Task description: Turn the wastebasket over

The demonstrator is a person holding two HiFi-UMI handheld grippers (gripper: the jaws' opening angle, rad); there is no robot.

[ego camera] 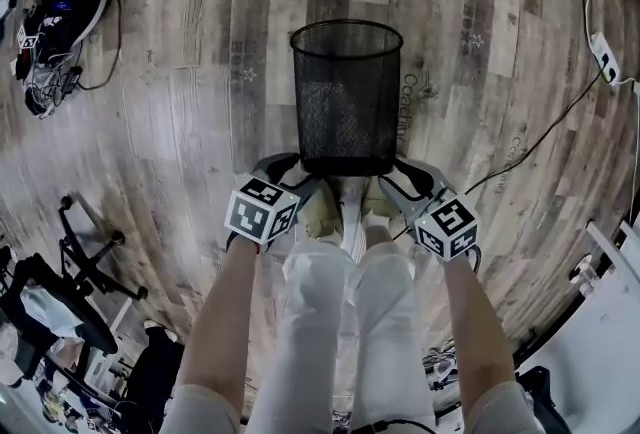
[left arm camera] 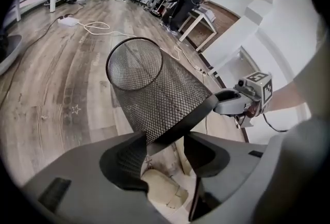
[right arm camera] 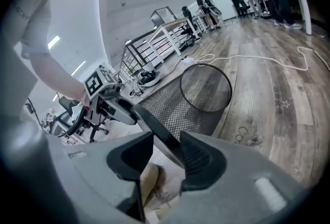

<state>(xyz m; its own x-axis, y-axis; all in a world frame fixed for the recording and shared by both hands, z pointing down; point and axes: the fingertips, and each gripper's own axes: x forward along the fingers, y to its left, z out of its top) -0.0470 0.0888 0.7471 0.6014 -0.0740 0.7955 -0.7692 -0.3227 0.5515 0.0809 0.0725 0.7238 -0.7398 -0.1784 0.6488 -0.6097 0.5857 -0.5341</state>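
The wastebasket [ego camera: 345, 92] was matt black wire mesh, with a smooth solid band [ego camera: 345, 165] at six o'clock; the floor [ego camera: 180, 122] looked weathered wood; the left gripper [left arm camera: 166, 140] had matt grey plastic fingers [left arm camera: 124, 166].

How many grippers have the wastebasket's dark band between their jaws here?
2. The left gripper straddles it at the wastebasket's near left side, the right gripper at its near right side.

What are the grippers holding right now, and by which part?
Both hold the wastebasket by its solid black band: left gripper on one side, right gripper on the other.
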